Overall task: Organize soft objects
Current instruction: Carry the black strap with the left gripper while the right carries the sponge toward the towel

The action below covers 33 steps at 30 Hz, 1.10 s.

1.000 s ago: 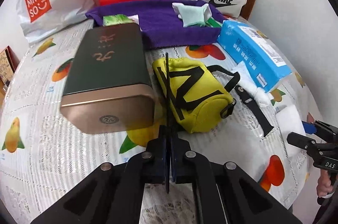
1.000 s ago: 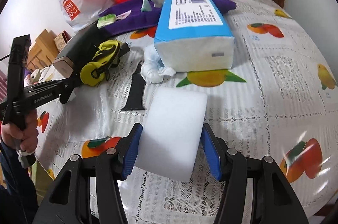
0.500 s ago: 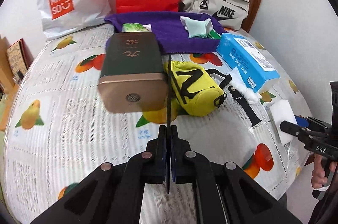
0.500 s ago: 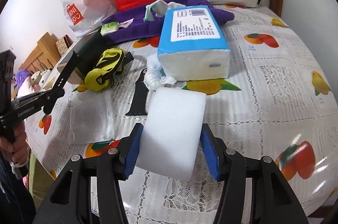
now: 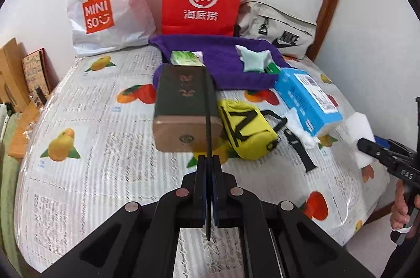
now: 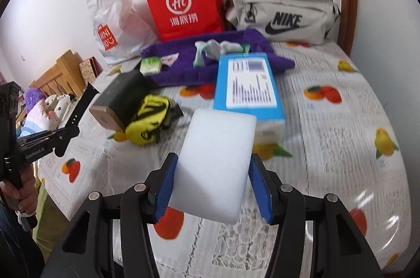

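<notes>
A bed with a fruit-print cover (image 6: 341, 125) fills the view. The right gripper (image 6: 214, 182) clamps a white sponge block (image 6: 215, 165) above it. At 12 o'clock from the sponge lies a blue tissue pack (image 6: 246, 91). The left gripper (image 5: 209, 167), pinched fully closed, holds a thin black watch strap (image 5: 208, 125) upright.

The left tool (image 5: 209, 188) pinches a thin black strap (image 5: 208, 125) above the bed (image 5: 105, 160).
</notes>
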Each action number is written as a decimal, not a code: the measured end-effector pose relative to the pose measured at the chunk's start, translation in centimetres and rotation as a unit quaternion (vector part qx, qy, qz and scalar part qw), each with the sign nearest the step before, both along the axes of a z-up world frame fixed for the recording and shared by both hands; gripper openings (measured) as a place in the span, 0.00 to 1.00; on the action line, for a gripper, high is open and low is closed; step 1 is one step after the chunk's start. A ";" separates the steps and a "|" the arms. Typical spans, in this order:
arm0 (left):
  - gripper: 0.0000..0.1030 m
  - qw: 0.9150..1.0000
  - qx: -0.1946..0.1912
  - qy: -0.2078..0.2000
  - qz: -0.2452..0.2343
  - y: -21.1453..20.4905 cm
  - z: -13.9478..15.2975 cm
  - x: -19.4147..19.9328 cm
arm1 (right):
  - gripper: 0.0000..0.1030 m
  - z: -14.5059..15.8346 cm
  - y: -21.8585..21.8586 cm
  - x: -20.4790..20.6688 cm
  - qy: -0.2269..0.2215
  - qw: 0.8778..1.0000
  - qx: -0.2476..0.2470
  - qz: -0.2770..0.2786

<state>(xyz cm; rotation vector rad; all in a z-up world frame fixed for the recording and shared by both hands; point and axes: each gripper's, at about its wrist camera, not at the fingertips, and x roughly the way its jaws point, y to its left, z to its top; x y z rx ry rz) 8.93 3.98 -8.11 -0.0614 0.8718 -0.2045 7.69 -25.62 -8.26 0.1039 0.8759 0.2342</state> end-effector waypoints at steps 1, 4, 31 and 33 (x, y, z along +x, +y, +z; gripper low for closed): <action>0.04 1.000 -0.002 -0.001 0.001 0.1 0.2 0.2 | 0.53 0.4 0.0 0.3 -0.004 1.000 -0.001 0.000; 0.04 1.000 -0.002 -0.004 0.005 0.2 0.9 0.8 | 0.53 1.5 0.0 1.1 -0.015 1.000 0.000 0.004; 0.04 1.000 0.005 0.002 0.027 -0.8 3.4 13.1 | 0.53 3.9 0.5 16.2 -0.037 0.999 0.007 0.024; 0.04 1.000 0.005 0.006 0.028 -0.9 3.2 14.0 | 0.53 3.7 0.6 17.3 -0.036 0.999 0.004 0.024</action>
